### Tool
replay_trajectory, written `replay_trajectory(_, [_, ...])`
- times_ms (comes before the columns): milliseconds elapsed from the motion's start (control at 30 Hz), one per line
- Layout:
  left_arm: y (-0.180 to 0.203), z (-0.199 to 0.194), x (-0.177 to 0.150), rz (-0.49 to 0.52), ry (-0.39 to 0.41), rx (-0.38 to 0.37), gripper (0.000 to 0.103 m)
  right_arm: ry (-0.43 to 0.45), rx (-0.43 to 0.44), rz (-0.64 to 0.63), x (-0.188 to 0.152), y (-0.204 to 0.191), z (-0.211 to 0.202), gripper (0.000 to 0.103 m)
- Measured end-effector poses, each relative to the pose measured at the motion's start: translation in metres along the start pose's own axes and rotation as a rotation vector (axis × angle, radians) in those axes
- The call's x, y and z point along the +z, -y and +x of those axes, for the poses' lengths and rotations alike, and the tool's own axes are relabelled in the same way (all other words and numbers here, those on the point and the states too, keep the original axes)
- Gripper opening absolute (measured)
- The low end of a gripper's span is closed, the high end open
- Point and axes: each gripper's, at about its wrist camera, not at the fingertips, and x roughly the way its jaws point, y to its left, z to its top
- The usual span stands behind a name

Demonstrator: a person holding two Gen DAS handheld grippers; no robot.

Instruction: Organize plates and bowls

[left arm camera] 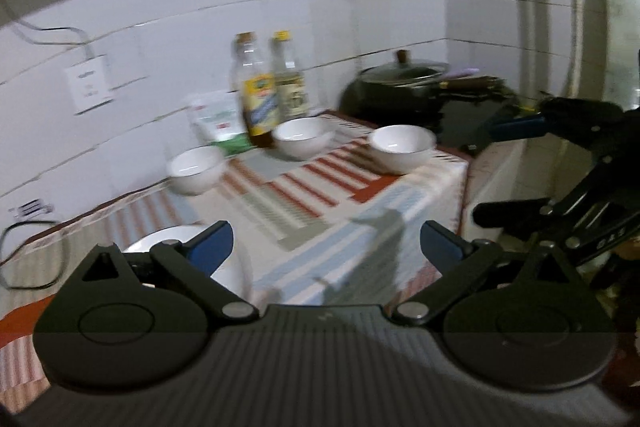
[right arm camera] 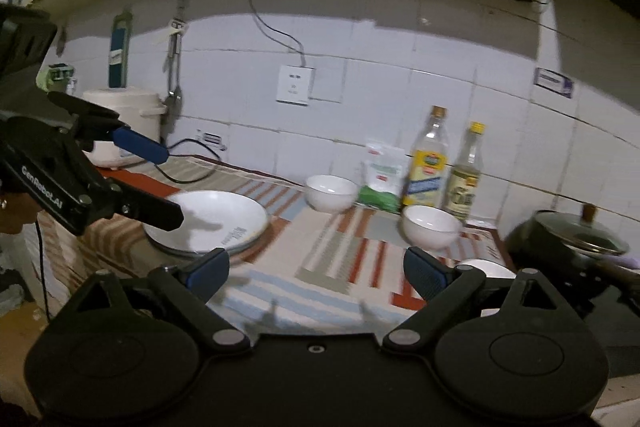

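Observation:
Three white bowls stand on a striped cloth: a left bowl (left arm camera: 196, 169) (right arm camera: 331, 192), a middle bowl (left arm camera: 302, 138) (right arm camera: 432, 227) and a right bowl (left arm camera: 402, 147), partly hidden behind my right finger (right arm camera: 486, 269). White plates (right arm camera: 208, 221) are stacked at the left, partly hidden in the left wrist view (left arm camera: 168, 239). My left gripper (left arm camera: 326, 247) is open and empty above the cloth, also seen in the right wrist view (right arm camera: 160, 183). My right gripper (right arm camera: 316, 269) is open and empty, also seen in the left wrist view (left arm camera: 508, 171).
Two bottles (left arm camera: 258, 95) (right arm camera: 430, 159) and a green and white packet (right arm camera: 382, 179) stand against the tiled wall. A black pot with a glass lid (left arm camera: 404, 83) (right arm camera: 576, 239) sits at the right. A white rice cooker (right arm camera: 124, 115) with its cable stands at the far left.

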Motion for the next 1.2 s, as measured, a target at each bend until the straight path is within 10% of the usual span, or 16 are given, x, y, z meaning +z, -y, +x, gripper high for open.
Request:
replay_trajectory(467, [0.046, 0.089, 0.026, -0.08, 0.019, -0.214, 0.1, -0.015, -0.034, 0.095, -0.043, 0.072, 0.002, 0.096])
replay_trajectory(1200, [0.062, 0.267, 0.032, -0.208, 0.043, -0.152, 0.098, -0.014, -0.184, 0.116, -0.113, 0.171, 0.124, 0.096])
